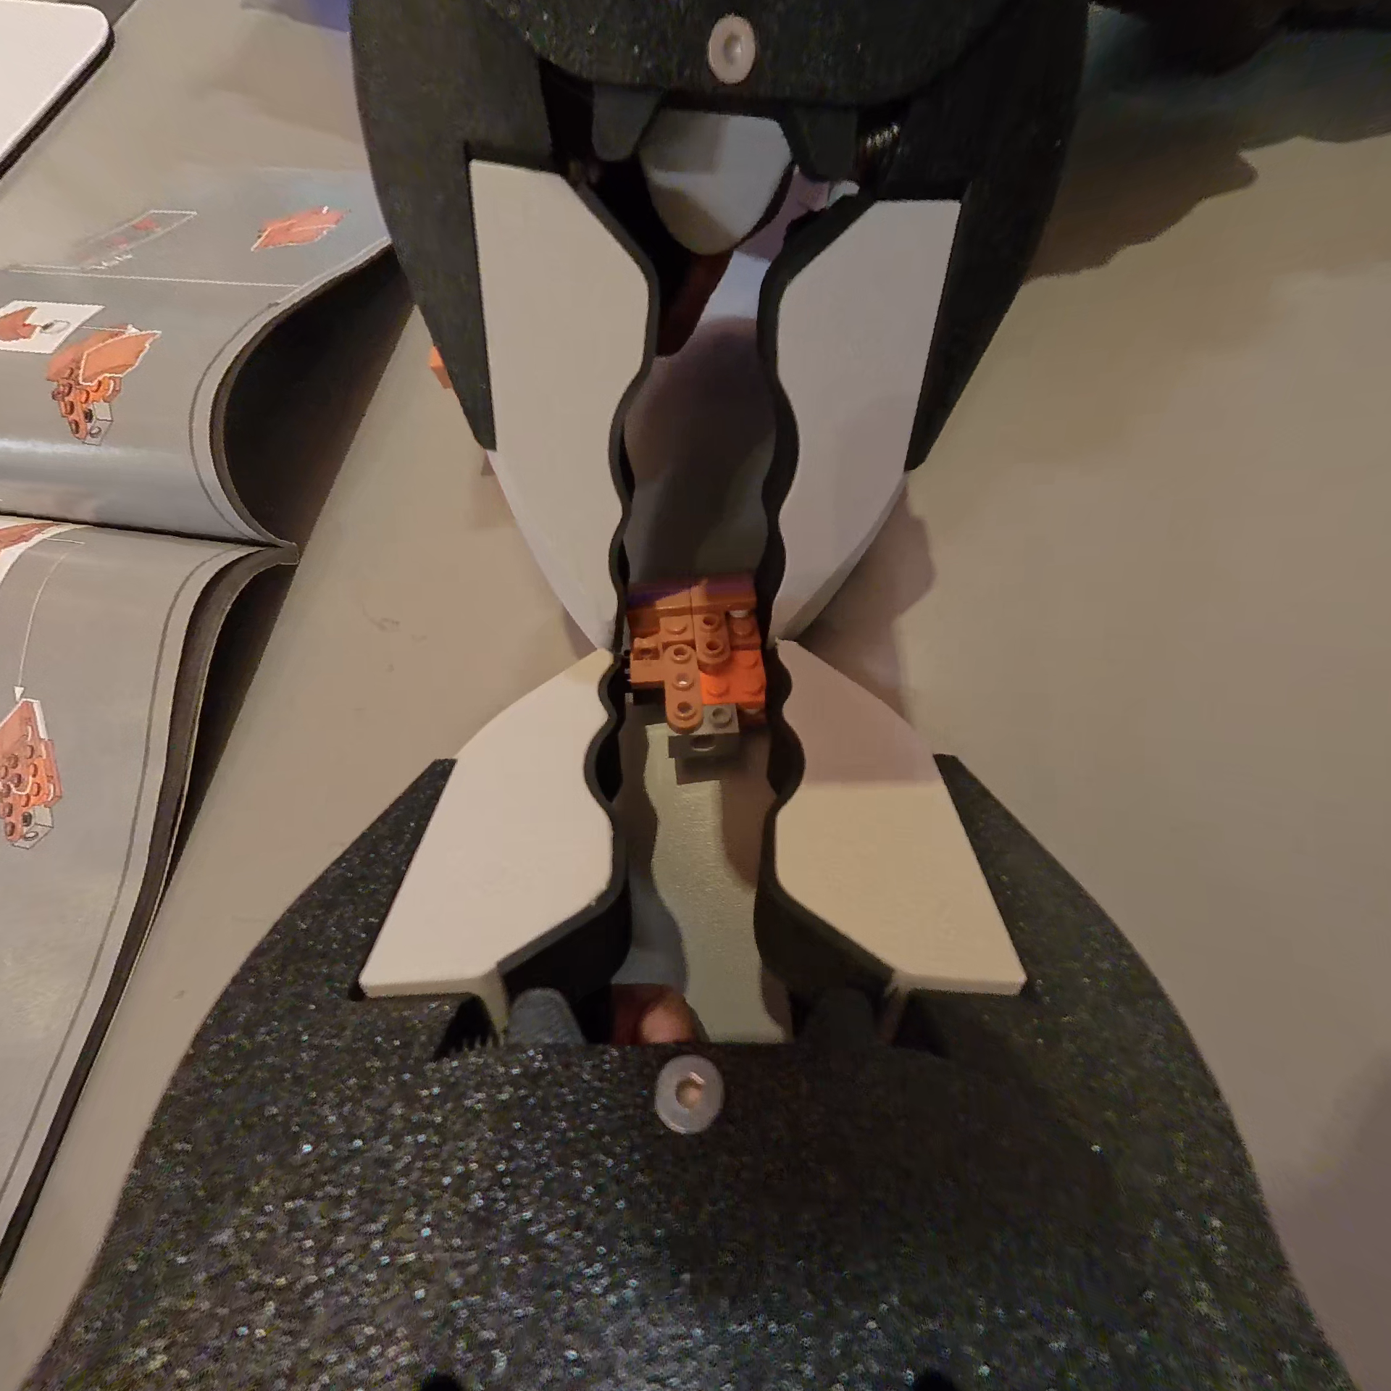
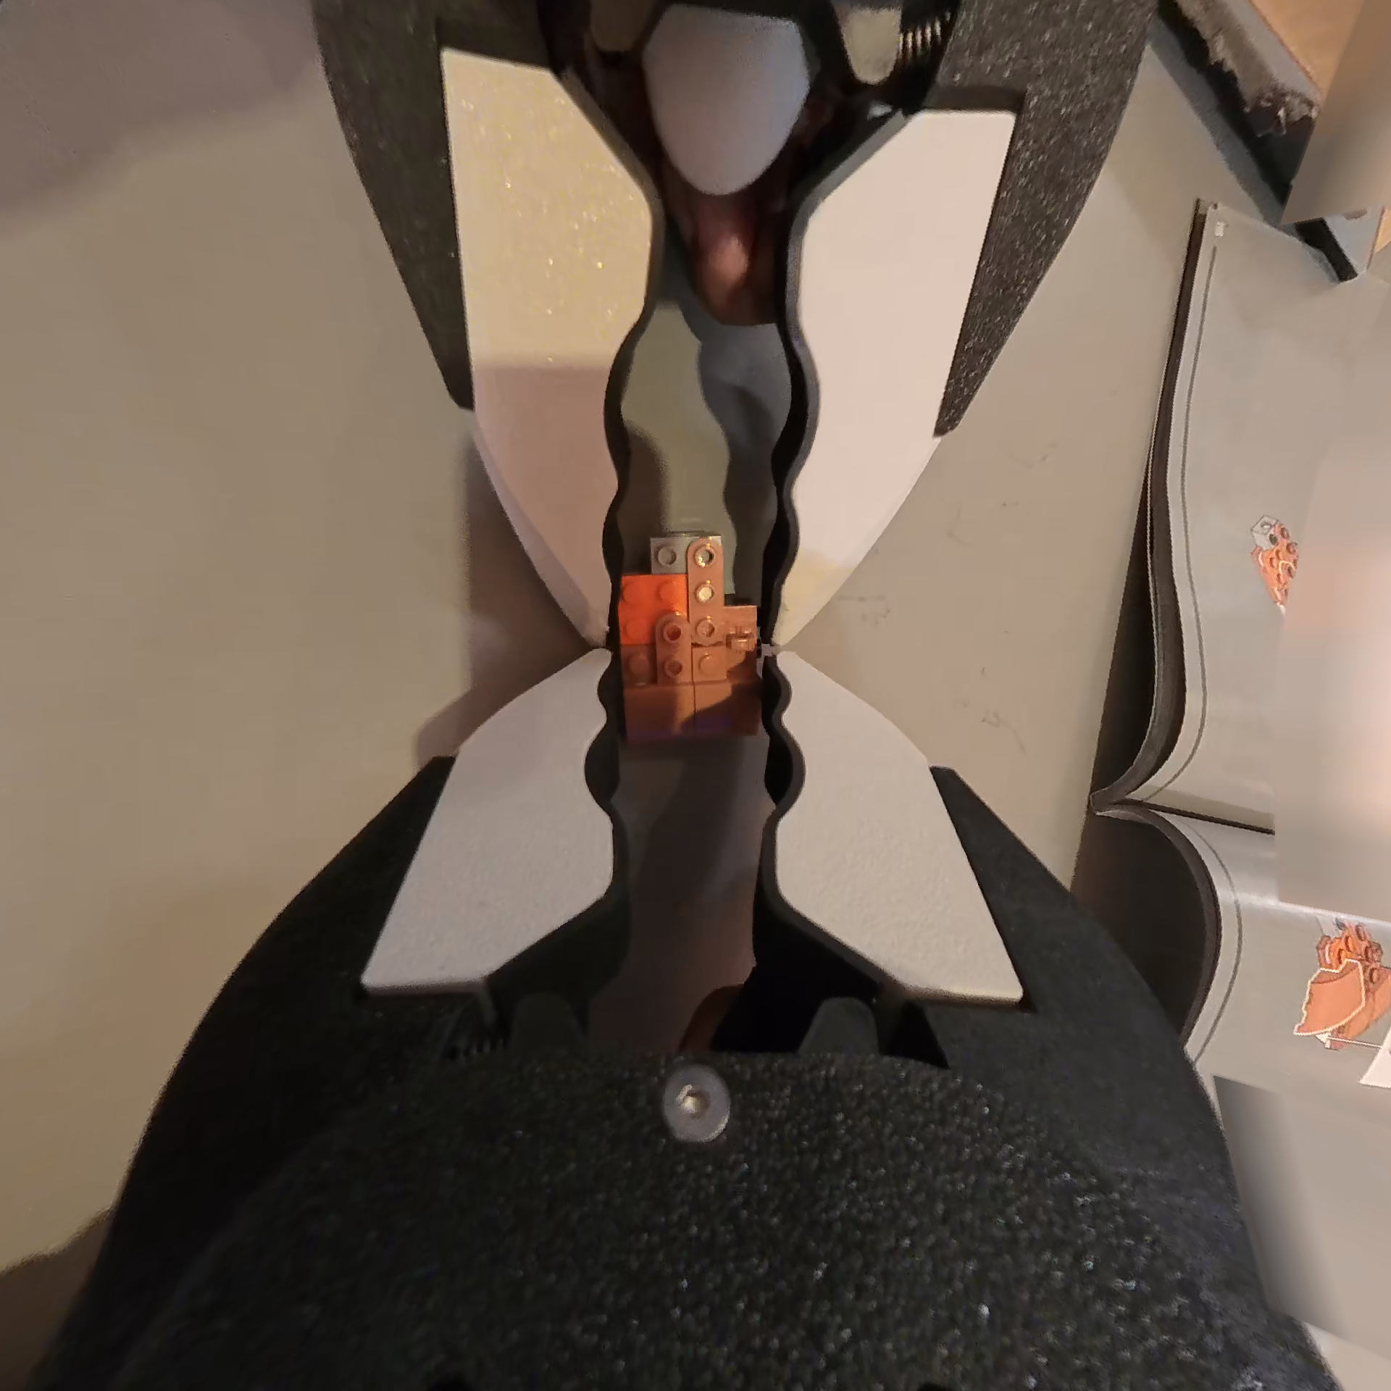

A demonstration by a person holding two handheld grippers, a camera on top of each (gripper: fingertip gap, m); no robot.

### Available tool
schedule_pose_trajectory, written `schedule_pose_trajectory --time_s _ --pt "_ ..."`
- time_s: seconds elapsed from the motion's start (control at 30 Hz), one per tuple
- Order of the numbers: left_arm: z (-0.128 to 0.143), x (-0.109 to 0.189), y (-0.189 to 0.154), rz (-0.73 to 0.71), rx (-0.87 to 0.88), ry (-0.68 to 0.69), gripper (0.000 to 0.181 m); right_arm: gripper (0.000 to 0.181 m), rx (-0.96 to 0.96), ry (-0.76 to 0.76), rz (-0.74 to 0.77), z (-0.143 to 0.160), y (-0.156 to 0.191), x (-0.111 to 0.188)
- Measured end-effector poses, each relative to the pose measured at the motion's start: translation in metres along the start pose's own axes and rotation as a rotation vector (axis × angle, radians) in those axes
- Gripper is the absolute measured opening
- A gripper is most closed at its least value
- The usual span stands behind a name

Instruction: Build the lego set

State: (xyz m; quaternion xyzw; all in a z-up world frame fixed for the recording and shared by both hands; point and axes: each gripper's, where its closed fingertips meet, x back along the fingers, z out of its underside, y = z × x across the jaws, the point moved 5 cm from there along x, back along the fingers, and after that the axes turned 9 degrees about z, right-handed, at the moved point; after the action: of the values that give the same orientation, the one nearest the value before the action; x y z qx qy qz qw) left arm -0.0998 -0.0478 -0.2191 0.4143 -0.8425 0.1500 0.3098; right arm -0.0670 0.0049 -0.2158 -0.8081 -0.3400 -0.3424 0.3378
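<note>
A small lego assembly [image 1: 696, 662] of orange and brown plates with a grey brick at one end hangs above the table between both grippers. They meet tip to tip. My left gripper [image 1: 694, 677] comes from the bottom of the left wrist view and is shut on the end with the grey brick. My right gripper [image 1: 692, 625] comes from the top and is shut on the brown end. In the right wrist view the assembly [image 2: 689, 647] sits between my right gripper [image 2: 690, 677] below and my left gripper [image 2: 690, 625] above.
An open instruction booklet [image 1: 113, 467] lies on the beige table [image 1: 1129, 602] to the left, and shows at the right in the right wrist view [image 2: 1249, 677]. A white flat object [image 1: 38, 68] lies at the far left. A box corner [image 2: 1279, 60] shows top right. The grippers are tip to tip, or close to it.
</note>
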Motion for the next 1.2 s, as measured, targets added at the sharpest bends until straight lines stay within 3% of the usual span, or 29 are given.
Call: schedule_pose_trajectory --time_s 0.4,0.6,1.2 --pt "0.001 0.005 -0.002 -0.093 -0.003 -0.014 0.033 0.035 -0.025 0.031 -0.020 -0.001 0.000 -0.001" --pt "0.006 0.015 -0.003 -0.018 0.036 -0.050 0.034 0.035 -0.032 0.034 -0.027 -0.001 -0.001 -0.001" --pt "0.025 0.033 -0.006 0.045 -0.021 0.086 0.050 0.035 -0.048 0.058 -0.027 -0.003 0.004 -0.001"
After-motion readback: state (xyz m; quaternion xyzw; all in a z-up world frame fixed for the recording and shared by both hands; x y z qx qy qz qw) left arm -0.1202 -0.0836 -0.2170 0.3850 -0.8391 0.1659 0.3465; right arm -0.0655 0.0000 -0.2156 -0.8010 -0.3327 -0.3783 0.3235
